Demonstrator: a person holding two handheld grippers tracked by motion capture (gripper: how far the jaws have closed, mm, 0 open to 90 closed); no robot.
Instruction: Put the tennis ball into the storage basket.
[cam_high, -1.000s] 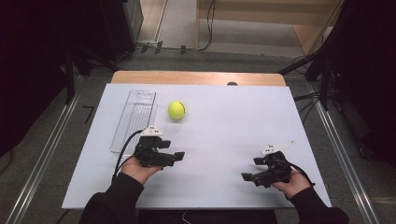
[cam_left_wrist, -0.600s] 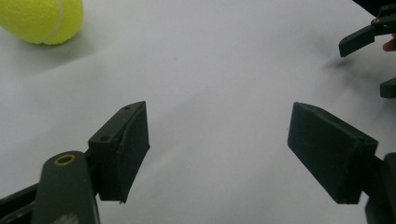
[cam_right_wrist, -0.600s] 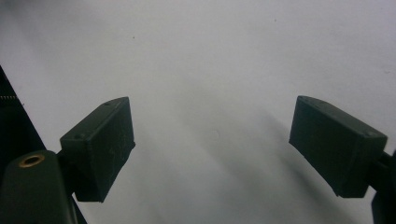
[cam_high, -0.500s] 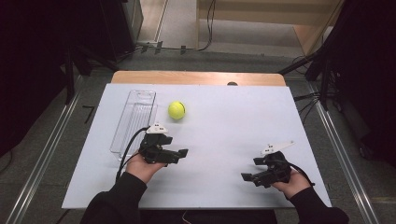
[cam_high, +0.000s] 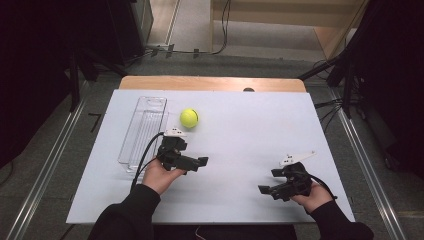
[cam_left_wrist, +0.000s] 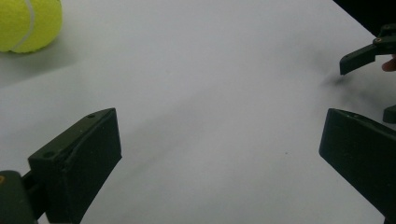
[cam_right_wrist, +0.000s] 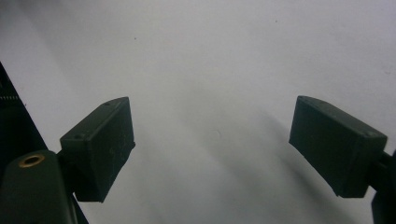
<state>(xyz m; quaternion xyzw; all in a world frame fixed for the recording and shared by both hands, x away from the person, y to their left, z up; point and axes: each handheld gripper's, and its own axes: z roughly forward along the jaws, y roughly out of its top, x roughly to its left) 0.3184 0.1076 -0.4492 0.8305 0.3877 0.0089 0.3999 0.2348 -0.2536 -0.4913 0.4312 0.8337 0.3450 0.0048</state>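
The tennis ball (cam_left_wrist: 29, 23) is cut off by the left gripper view's top and left edges. The right gripper (cam_left_wrist: 373, 51) is clipped there at the right edge. The clear tray's (cam_high: 145, 125) near end is hidden behind the left gripper's cable.

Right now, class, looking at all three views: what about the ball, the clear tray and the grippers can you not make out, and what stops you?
- Tennis ball: left gripper view, cut off by the top and left edges.
- Clear tray: high view, near end hidden behind the left gripper and its cable.
- Right gripper: left gripper view, cut off at the right edge; its jaw tips are too small in the high view.
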